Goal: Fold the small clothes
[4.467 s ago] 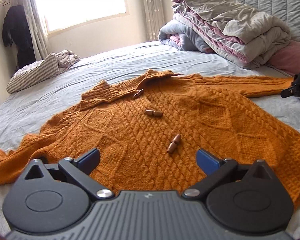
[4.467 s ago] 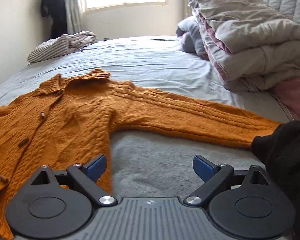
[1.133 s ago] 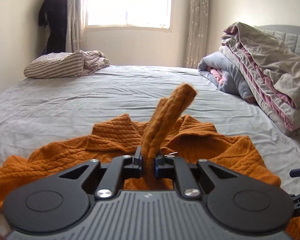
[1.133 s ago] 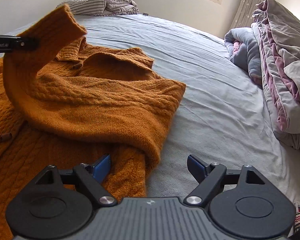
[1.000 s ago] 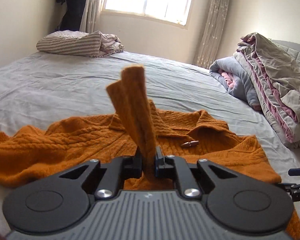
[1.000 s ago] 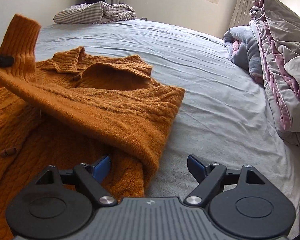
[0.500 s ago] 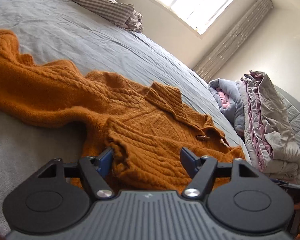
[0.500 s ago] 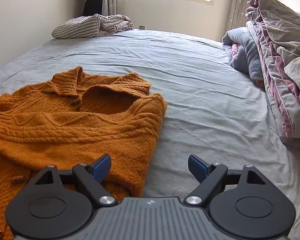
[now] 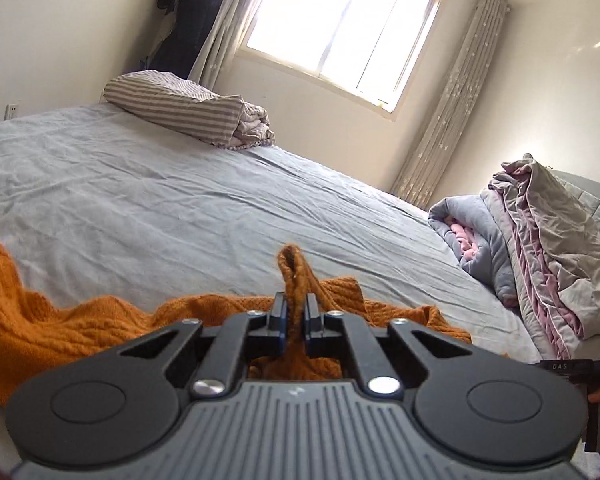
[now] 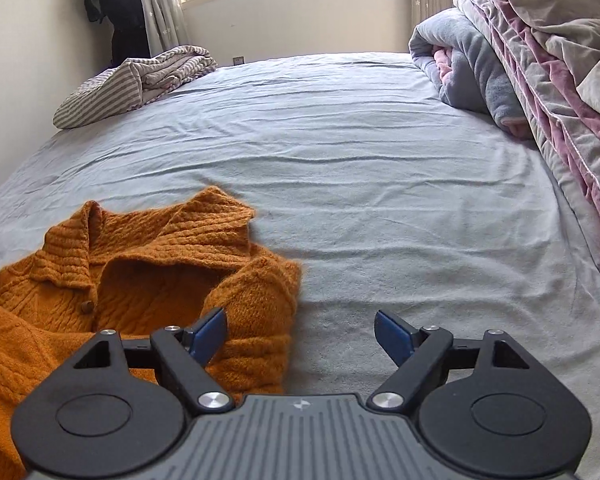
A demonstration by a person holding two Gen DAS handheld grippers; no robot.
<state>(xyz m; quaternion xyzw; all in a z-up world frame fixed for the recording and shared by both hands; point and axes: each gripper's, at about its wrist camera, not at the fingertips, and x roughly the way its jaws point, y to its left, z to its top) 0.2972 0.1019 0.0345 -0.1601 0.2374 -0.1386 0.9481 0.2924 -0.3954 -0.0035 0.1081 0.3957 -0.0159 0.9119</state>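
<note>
The orange cable-knit cardigan (image 10: pixel 148 280) lies on the grey bedsheet (image 10: pixel 380 184) near the foot-side edge, its ribbed collar spread open, a brown toggle button (image 10: pixel 86 306) showing at the placket, and one shoulder doubled over so a thick folded edge faces the bare sheet. The left gripper (image 9: pixel 296 322) is clamped on a pinch of the knit — a small orange loop stands up between its closed fingers (image 9: pixel 279 316), with the rest of the garment spreading low to the left. Half a second ago those jaws stood apart over the bunched sweater; they have just been closing, and now hold fabric. A second ago the same gripper held the sleeve cuff aloft; that sleeve now lies folded across the body. The right gripper (image 10: pixel 300 336) is wide apart, holding nothing, its left finger over the folded shoulder edge and its right over bare sheet — closer to the collar than half a second ago. A striped folded blanket (image 10: pixel 132 84) and stacked quilts (image 10: pixel 540 52) sit well apart.
</note>
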